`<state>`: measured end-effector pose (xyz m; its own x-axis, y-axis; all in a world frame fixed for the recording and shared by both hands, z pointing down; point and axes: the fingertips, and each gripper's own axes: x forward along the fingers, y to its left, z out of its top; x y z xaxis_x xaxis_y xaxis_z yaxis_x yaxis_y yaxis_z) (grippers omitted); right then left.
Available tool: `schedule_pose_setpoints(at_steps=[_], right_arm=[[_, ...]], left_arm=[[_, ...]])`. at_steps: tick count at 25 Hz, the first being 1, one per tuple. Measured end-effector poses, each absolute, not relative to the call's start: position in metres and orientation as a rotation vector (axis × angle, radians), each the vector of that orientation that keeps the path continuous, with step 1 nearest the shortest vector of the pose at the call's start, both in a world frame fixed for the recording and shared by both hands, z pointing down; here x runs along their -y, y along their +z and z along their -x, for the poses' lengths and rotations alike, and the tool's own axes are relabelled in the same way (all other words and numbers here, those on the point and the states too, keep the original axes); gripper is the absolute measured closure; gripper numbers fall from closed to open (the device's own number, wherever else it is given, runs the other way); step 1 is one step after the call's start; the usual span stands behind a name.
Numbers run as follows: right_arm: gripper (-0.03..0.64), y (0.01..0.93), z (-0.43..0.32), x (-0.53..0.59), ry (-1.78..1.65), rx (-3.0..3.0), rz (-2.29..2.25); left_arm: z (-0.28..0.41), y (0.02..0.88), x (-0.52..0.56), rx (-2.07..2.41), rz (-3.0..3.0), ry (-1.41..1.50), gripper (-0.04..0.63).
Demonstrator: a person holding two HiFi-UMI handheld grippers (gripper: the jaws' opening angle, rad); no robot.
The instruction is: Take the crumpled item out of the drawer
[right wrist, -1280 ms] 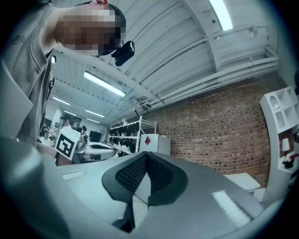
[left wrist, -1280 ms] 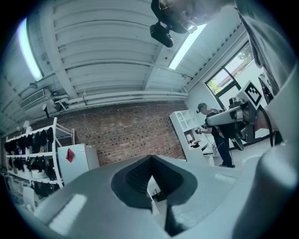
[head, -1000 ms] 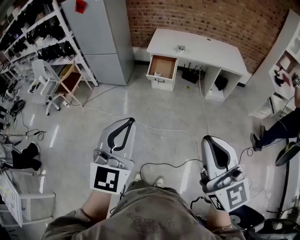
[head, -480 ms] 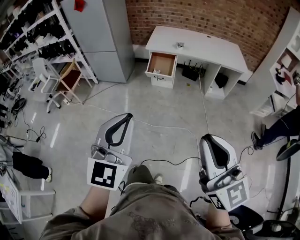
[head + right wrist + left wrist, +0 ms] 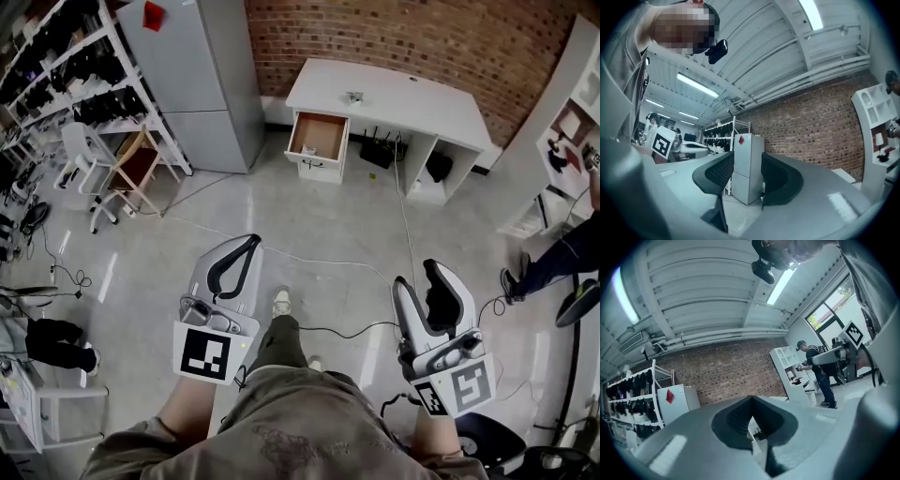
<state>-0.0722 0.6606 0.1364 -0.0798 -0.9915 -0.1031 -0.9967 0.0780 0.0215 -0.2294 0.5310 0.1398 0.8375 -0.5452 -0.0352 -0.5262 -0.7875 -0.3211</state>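
A white desk point(image 5: 394, 94) stands against the far brick wall, and its wooden drawer point(image 5: 319, 137) is pulled open. What lies inside the drawer is too small to make out. Both grippers are held low over the floor, far short of the desk. My left gripper point(image 5: 246, 247) point(image 5: 751, 404) has its jaws closed tip to tip with nothing between them. My right gripper point(image 5: 424, 279) point(image 5: 747, 173) is open, its two jaws set apart and empty; through the gap I see a grey cabinet point(image 5: 747, 166).
The tall grey cabinet point(image 5: 202, 75) stands left of the desk, with racks of shelves point(image 5: 75, 84) and a chair point(image 5: 131, 164) further left. Cables point(image 5: 328, 258) trail across the floor. A white shelf unit point(image 5: 572, 122) and a person's legs point(image 5: 553, 262) are at right.
The right gripper's jaws have parted from shut to open. The person has stepped forward, one shoe now showing between the grippers.
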Motion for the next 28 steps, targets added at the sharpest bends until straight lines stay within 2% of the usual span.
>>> schedule_pose_setpoints(at_steps=[13, 28], right_arm=[[0.407, 0.162, 0.063, -0.569, 0.027, -2.378, 2.037], [0.405, 0.176, 0.029, -0.362, -0.140, -2.370, 2.113]], left_arm=[[0.195, 0.164, -0.456, -0.675, 2.628, -0.218, 0.595], [0.146, 0.184, -0.246, -0.591, 2.645, -0.273, 0.594]])
